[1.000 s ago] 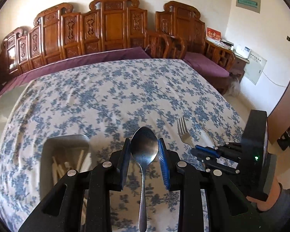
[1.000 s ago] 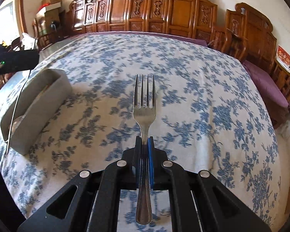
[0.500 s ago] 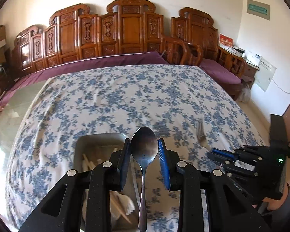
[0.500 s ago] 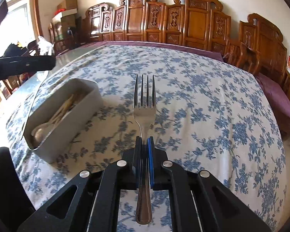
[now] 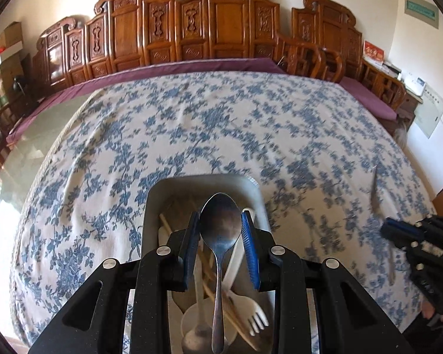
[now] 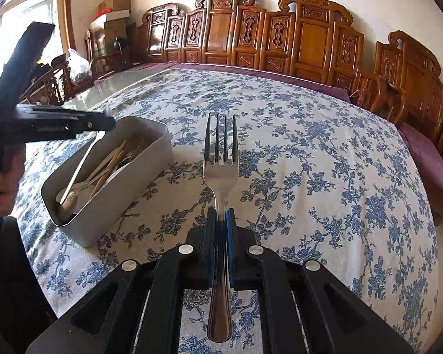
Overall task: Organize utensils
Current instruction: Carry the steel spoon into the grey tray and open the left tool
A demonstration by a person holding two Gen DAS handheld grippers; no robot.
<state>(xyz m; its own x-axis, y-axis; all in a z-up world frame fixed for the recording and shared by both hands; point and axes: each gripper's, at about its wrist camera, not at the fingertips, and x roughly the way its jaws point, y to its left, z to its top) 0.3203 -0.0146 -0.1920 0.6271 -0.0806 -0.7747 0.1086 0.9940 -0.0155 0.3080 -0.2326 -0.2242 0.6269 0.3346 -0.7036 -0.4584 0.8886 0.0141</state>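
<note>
Hanging over the grey bin [image 5: 252,185], the left gripper [image 5: 220,233] grasps a metal spoon [image 5: 220,230] by the sides of its bowl, with the handle pointing back toward the camera and down into the bin. This hold makes sense, I think, because the long bin already contains wooden chopsticks [image 5: 212,271], a white plastic fork [image 5: 255,315] and other pieces, and the spoon lies along the same direction as these. The right gripper [image 6: 220,227] is clenched on a metal fork [image 6: 220,174] at the neck, tines forward, and it waits above the flowered cloth [image 6: 325,162] to the right of the bin. Probably it stays aside so that both grippers do not crowd the same opening. The bin is narrow, and the left fingers [image 5: 249,244] stand close inside the line of its two long walls, so a release should be made with little sideways drift; otherwise the spoon may catch the rim. The bin stands near the table edge on the person's side, where a hand [image 6: 3,183] holds the left tool. Beyond the bin the cloth is bare up to the purple border [image 5: 192,67], so there is much free room for the fork to travel. The carved wooden chairs [image 6: 310,38] are well apart.
</note>
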